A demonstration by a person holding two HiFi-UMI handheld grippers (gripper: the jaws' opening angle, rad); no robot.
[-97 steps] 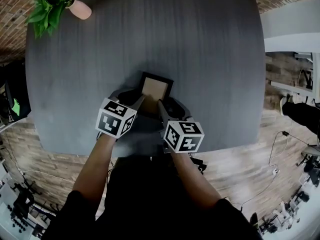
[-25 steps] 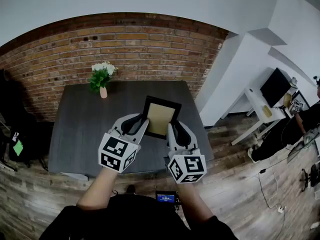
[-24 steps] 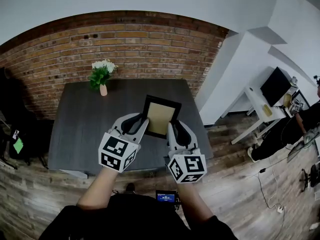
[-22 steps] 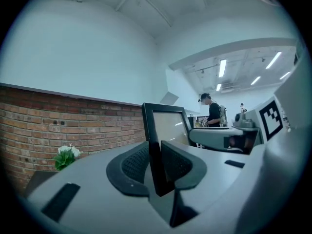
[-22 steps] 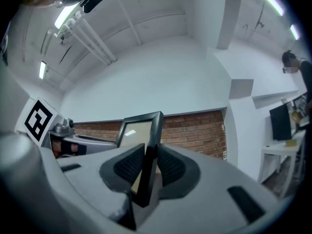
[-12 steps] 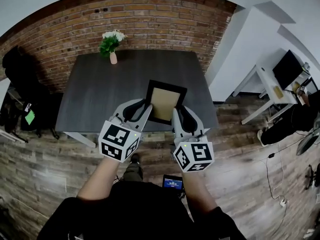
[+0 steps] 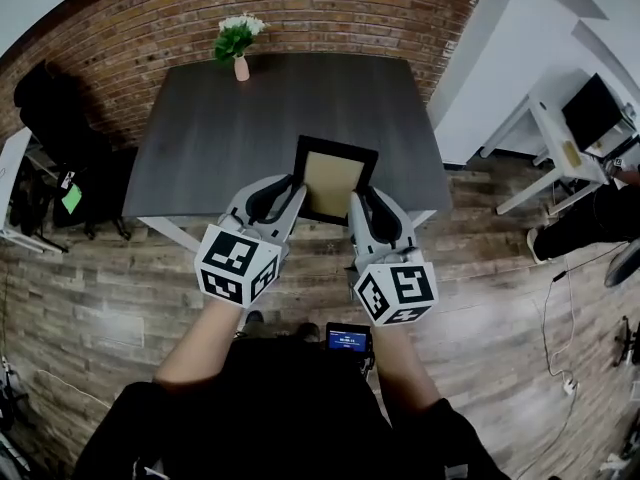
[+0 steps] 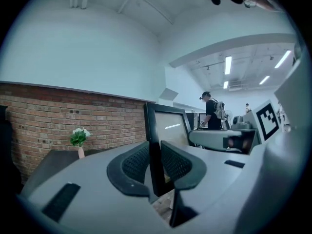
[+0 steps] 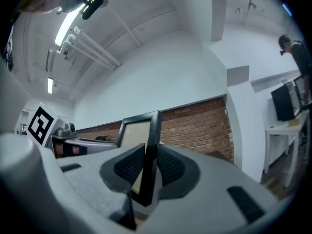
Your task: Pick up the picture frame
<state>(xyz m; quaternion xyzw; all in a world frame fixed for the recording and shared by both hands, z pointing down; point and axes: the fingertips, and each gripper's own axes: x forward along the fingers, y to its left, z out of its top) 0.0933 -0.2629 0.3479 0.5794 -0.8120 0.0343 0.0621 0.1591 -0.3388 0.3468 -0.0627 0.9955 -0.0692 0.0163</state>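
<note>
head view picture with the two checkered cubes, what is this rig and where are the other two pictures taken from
There is no robot here. A person holds a tool in each hand: the left hand-held gripper and the right hand-held gripper. The patterned cube on each is part of the tool. The head view comes from a camera on the person's head, looking steeply down at their own arms. The other two pictures come from a camera riding on each tool, looking along its two jaws. Both tools are shut on a black picture frame, one on its left edge, one on its right, holding it upright in the air, off the dark table. A small vase of flowers stands at the table's far edge, by the brick wall.
</note>
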